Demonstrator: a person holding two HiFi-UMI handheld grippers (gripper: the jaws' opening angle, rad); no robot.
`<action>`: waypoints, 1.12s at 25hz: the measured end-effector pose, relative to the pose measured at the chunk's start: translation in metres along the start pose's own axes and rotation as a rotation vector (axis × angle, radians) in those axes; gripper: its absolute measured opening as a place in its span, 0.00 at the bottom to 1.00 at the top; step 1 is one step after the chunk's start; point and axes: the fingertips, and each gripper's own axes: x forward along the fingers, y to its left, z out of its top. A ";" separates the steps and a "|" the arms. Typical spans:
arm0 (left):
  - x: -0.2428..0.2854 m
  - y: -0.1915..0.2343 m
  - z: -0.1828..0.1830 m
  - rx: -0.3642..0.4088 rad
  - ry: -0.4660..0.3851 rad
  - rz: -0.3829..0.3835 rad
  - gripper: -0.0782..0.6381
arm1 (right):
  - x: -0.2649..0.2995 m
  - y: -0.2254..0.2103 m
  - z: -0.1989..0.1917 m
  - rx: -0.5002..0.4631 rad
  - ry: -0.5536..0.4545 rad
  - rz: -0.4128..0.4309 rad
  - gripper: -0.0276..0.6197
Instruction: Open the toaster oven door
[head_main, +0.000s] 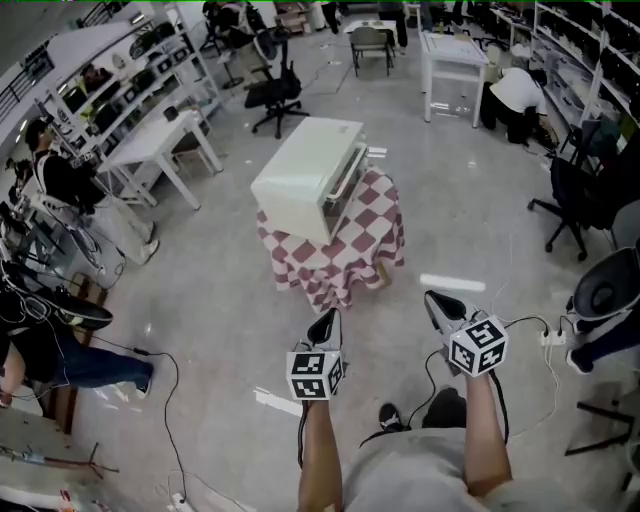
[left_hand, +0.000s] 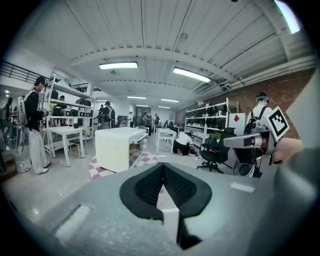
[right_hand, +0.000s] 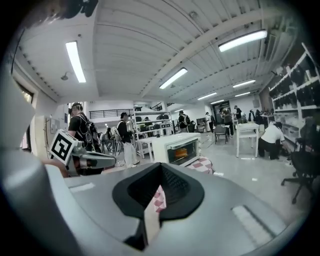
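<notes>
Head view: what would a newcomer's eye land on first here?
A boxy cream-white toaster oven, door closed, sits on a small table draped in a red-and-white checked cloth, alone in the middle of the workshop floor. Low in the picture, the left gripper and right gripper, each bearing a marker cube, point toward it, both shut, empty and well short of it.

Closed, empty right tool (right_hand: 161, 170); toaster oven (right_hand: 180, 149) ahead.
</notes>
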 end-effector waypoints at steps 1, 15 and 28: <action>0.001 0.001 0.001 0.002 -0.002 -0.006 0.12 | -0.001 -0.002 0.000 0.016 -0.006 0.002 0.05; 0.014 0.045 0.002 0.012 0.018 0.067 0.12 | 0.043 -0.015 -0.001 -0.020 0.035 0.062 0.05; 0.063 0.095 0.029 -0.003 0.013 0.163 0.12 | 0.128 -0.064 0.024 -0.023 0.019 0.138 0.05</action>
